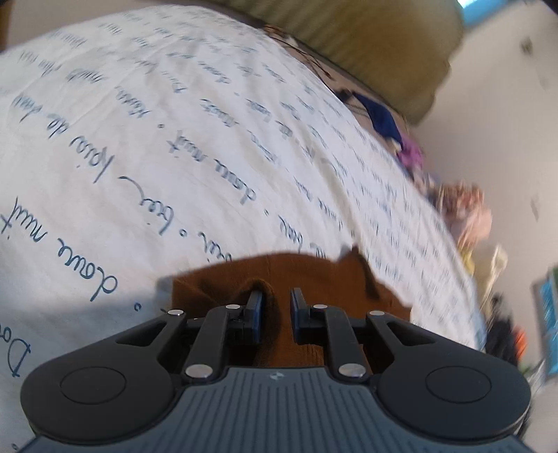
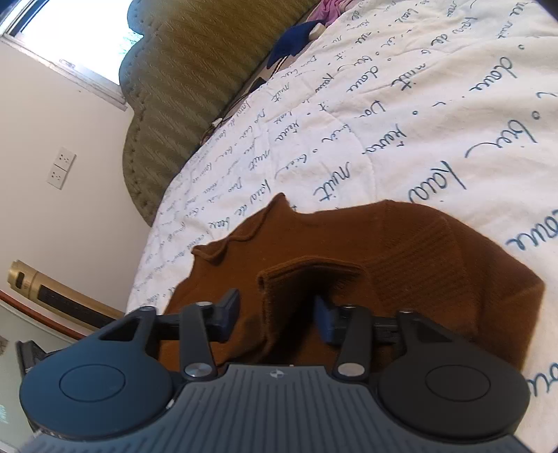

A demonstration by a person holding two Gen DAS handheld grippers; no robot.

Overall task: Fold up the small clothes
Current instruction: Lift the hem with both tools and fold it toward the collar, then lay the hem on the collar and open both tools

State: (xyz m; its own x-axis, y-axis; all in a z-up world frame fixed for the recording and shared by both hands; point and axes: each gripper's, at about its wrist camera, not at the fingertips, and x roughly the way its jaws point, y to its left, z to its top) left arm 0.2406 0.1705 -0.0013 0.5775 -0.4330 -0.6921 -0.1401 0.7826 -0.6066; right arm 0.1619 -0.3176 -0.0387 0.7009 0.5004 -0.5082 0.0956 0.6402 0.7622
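A brown knit garment (image 2: 401, 251) lies on a white bedspread with blue handwriting print (image 2: 401, 122). My right gripper (image 2: 279, 306) is open, its jaws wide apart, with a raised fold of the brown knit between them. In the left wrist view the same brown garment (image 1: 314, 275) lies just under my left gripper (image 1: 275, 299). Its jaws stand a narrow gap apart with a bunched ridge of brown knit between and over the left finger (image 1: 254, 303). Whether they pinch the cloth is unclear.
A green padded headboard (image 2: 195, 80) stands at the bed's far end. Blue (image 1: 383, 118) and purple (image 1: 411, 156) clothes lie near it at the bed's edge. A cream wall with sockets (image 2: 61, 167) and a window (image 2: 76, 31) are at left. A gold heater (image 2: 45, 289) stands beside the bed.
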